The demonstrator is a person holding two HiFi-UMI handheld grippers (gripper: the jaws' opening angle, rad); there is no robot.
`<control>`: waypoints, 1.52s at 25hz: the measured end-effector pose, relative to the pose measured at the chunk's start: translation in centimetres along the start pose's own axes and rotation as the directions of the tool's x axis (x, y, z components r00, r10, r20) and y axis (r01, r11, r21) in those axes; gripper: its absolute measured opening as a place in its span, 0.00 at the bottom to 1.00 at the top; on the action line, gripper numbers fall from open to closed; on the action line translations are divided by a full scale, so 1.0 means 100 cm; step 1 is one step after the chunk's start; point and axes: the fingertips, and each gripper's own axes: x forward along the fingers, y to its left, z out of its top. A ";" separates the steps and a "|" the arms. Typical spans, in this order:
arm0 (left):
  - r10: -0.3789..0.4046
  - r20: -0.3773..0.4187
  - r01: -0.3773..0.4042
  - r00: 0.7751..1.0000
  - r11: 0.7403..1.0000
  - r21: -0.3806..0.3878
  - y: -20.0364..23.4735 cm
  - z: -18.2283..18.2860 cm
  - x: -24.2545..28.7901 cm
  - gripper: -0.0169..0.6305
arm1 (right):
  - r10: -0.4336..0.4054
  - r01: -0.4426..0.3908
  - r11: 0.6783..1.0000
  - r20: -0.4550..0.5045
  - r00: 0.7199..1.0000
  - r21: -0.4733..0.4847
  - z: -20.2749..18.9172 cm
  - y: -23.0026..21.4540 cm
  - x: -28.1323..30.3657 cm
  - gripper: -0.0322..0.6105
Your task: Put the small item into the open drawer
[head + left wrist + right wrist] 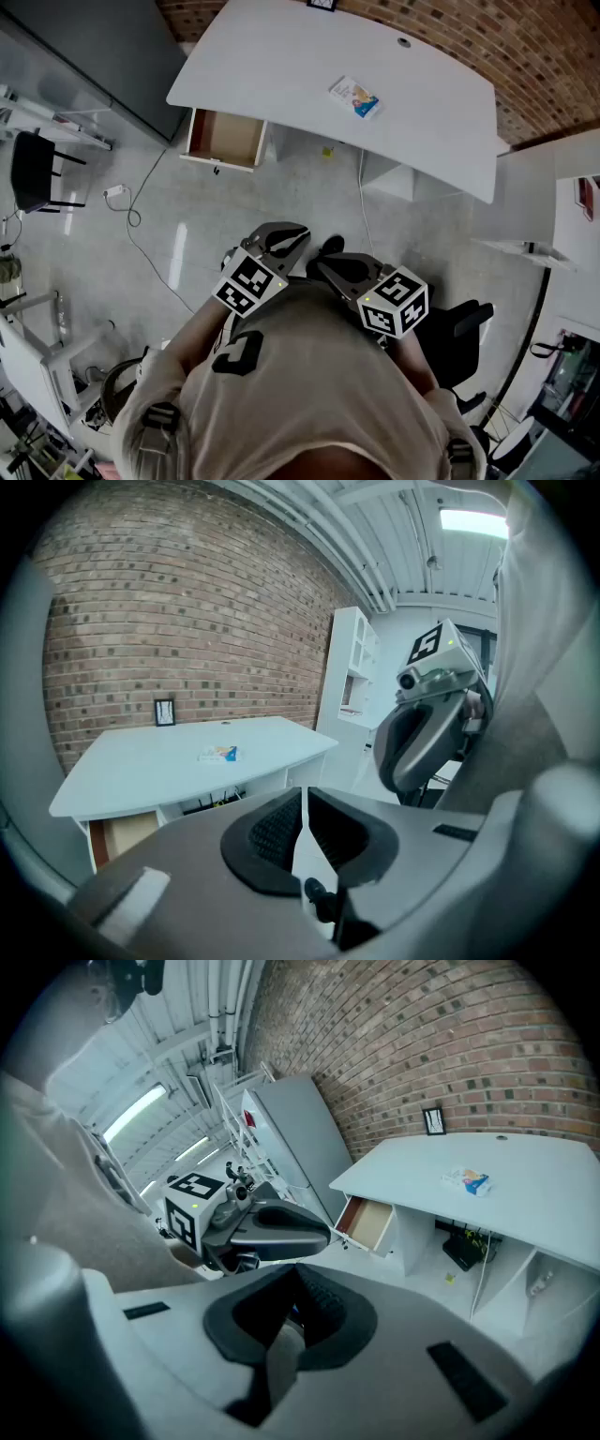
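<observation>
Left to right: the open drawer (225,137), a shallow box with a pale wood-brown inside and a white front, stands pulled out below the left end of the white, smooth-topped curved desk (281,66). The left gripper (289,236), grey moulded plastic with black ribbed pads, is clenched on nothing, only a thin slit showing between its jaws. The right gripper (325,266), of the same make, is likewise pressed together and empty. Both are held close to the person's chest over the glossy grey floor (187,216), well apart from the desk. The small item, a flat white rectangular packet with blue and orange print (354,97), lies on the desktop, right of the drawer and ahead and slightly right of both grippers. Its long axis runs obliquely, from far-left to near-right. The right gripper appears marginally better placed to reach it, and the drawer falls to the left gripper's side.
</observation>
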 end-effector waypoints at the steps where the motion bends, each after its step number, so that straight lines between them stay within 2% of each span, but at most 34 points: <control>1: 0.021 -0.003 -0.021 1.000 1.000 0.009 0.013 -0.005 -0.006 0.06 | -0.009 0.009 1.000 0.008 1.000 0.004 0.001 0.000 0.003 0.05; 8: 0.185 -0.002 -0.185 0.983 0.981 0.051 0.078 -0.024 -0.045 0.06 | -0.039 0.039 0.999 0.029 0.999 0.011 -0.008 0.008 0.012 0.05; 11: 0.235 -0.005 -0.235 0.972 0.970 0.061 0.083 -0.028 -0.056 0.06 | -0.049 0.049 0.999 0.028 0.998 0.022 -0.016 0.009 0.011 0.05; 13: 0.243 -0.014 -0.241 0.970 0.968 0.066 0.076 -0.031 -0.055 0.06 | -0.059 0.057 0.997 0.036 0.998 0.047 -0.025 0.008 0.005 0.05; 16: 0.211 -0.020 -0.208 0.977 0.974 0.093 0.053 -0.024 -0.040 0.06 | -0.068 0.063 0.995 0.066 0.996 0.073 -0.036 0.003 -0.011 0.05; 21: 0.136 -0.032 -0.128 0.990 0.974 0.188 -0.014 -0.003 0.001 0.06 | -0.071 0.060 0.995 0.126 0.990 0.085 -0.048 -0.009 -0.047 0.05; 24: 0.086 -0.018 -0.080 0.996 0.975 0.205 -0.053 0.012 0.029 0.06 | -0.038 0.021 0.996 0.190 0.981 0.092 -0.051 -0.016 -0.074 0.05; 28: 0.036 -0.013 -0.032 0.999 0.976 0.216 -0.094 0.027 0.057 0.06 | -0.041 0.003 0.990 0.263 0.964 0.142 -0.060 -0.038 -0.108 0.05; 32: 0.037 -0.034 -0.029 0.999 0.974 0.226 -0.120 0.034 0.078 0.06 | -0.016 -0.021 0.991 0.275 0.961 0.132 -0.068 -0.051 -0.132 0.05; 38: 0.081 -0.048 -0.070 0.996 0.976 0.205 -0.146 0.041 0.102 0.06 | 0.061 -0.085 0.993 0.246 0.967 0.086 -0.076 -0.065 -0.148 0.05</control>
